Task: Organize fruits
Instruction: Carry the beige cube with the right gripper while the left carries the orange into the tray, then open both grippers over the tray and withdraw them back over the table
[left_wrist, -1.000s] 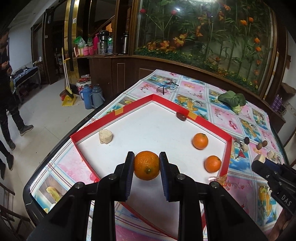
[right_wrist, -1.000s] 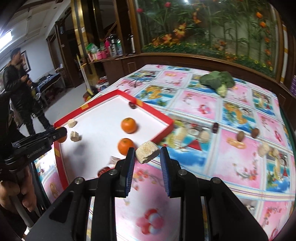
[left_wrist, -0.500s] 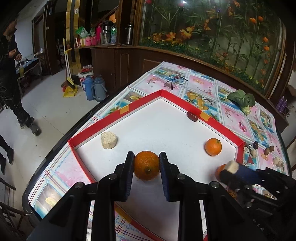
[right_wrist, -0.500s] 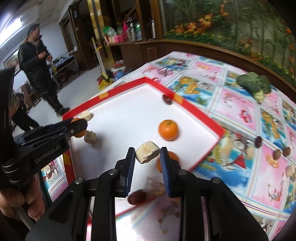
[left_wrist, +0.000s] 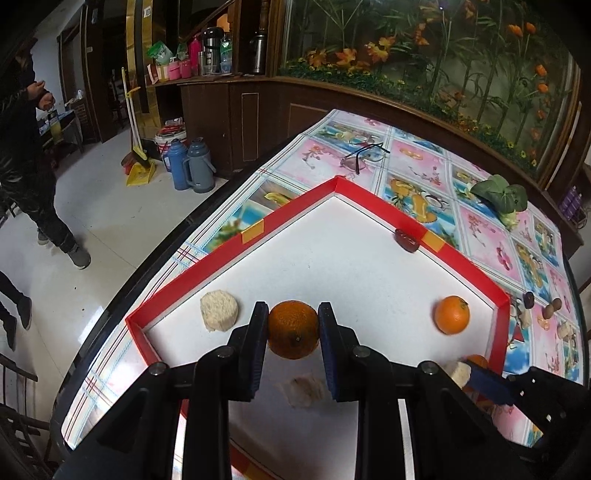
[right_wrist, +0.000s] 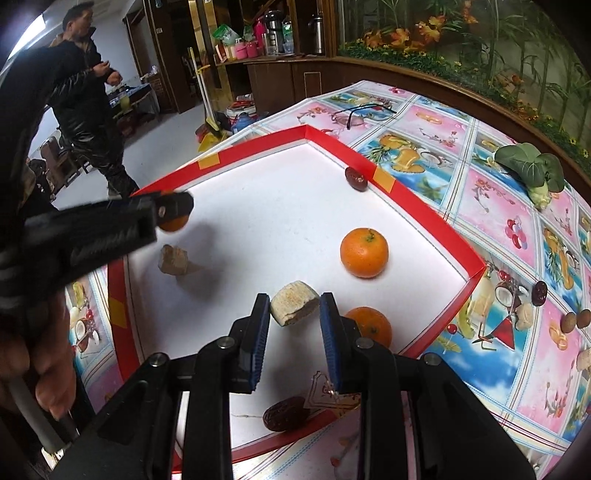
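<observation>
- A table covered with a pink and blue fruit-print cloth (right_wrist: 491, 229) fills both views.
- On it lies a shallow white tray with a red rim (left_wrist: 291, 210).
- The left gripper (left_wrist: 293, 332) is closed on a dark-skinned orange (left_wrist: 293, 328), held over the tray's near end.
- The right gripper (right_wrist: 294, 314) is clamped on a pale, cake-like chunk with a brown cut face (right_wrist: 294, 302), above the tray floor.
- Two brighter oranges sit in the tray: one (right_wrist: 364, 252) in the open, another (right_wrist: 371, 325) just beside the right gripper's finger.
- A round beige piece (left_wrist: 219, 310) rests in the tray's left corner; what food it is, I cannot tell.
- A dark red date (left_wrist: 405, 240) touches the far rim; another (right_wrist: 284, 413) lies near the front edge.
- A leafy green vegetable (right_wrist: 532, 166) lies on the cloth, well apart from the tray.
</observation>
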